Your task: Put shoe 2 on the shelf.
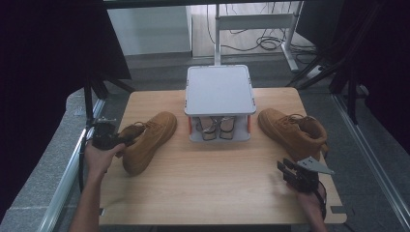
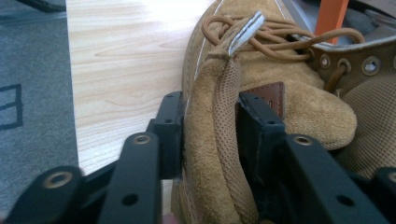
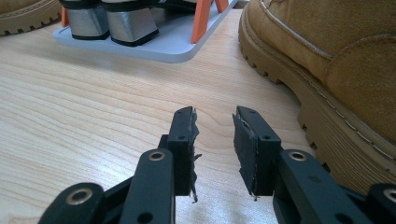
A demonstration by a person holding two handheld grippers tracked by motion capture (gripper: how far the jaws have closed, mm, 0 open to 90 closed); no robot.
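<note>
Two tan suede boots lie on the wooden table (image 1: 208, 188). The left boot (image 1: 151, 137) lies at the left with its toe toward the grey rack. My left gripper (image 1: 126, 141) is shut on the padded collar of that boot (image 2: 219, 154), one pad inside and one outside; laces and eyelets show beyond. The right boot (image 1: 289, 129) lies at the right of the table. My right gripper (image 1: 284, 168) hovers low over the table in front of it, open with nothing between its jaws (image 3: 215, 135). The boot's lugged sole (image 3: 308, 107) runs just right of those jaws.
A grey two-level shoe rack (image 1: 220, 89) with orange posts stands at the middle back. A pair of silver-heeled sandals (image 1: 215, 128) sits on its lower tray (image 3: 159, 46). Bare wood spans the table's front middle. A desk frame and cables (image 1: 263, 41) lie beyond.
</note>
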